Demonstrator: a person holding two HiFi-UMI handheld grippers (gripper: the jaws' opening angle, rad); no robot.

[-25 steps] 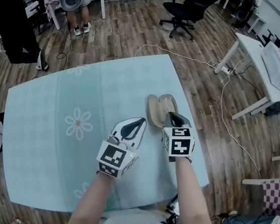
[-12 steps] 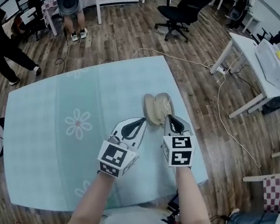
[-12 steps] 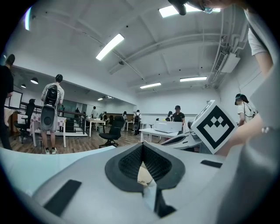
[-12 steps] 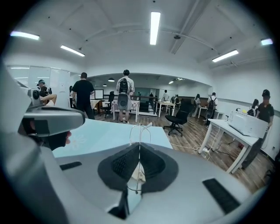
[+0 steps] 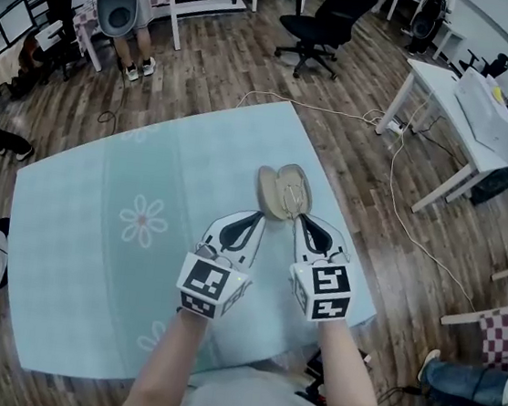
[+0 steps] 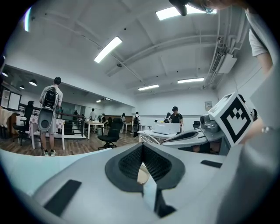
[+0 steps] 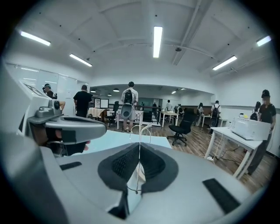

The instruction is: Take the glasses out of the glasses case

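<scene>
The beige glasses case (image 5: pixel 275 191) lies open on the teal table (image 5: pixel 92 251), just beyond both grippers. Thin wire-framed glasses (image 5: pixel 294 193) hang over the case's right half. My right gripper (image 5: pixel 299 218) is shut on them. In the right gripper view the glasses' wire (image 7: pixel 139 131) rises from between the closed pads. My left gripper (image 5: pixel 258 216) sits just left of it with its tip by the case's near edge and its jaws together. In the left gripper view a sliver of the beige case (image 6: pixel 141 173) shows through the slit below the pads. I cannot tell whether it is pinched.
The tablecloth carries a white flower print (image 5: pixel 142 221). The table's right edge (image 5: pixel 358 256) is close to my right gripper. On the wood floor beyond stand an office chair (image 5: pixel 314 26) and a white desk (image 5: pixel 459 108), with cables (image 5: pixel 396 169) trailing. People stand at the back left.
My right gripper has drawn back toward me and risen, shut the whole time, bringing the wire glasses up out of the case. The left gripper has barely shifted.
</scene>
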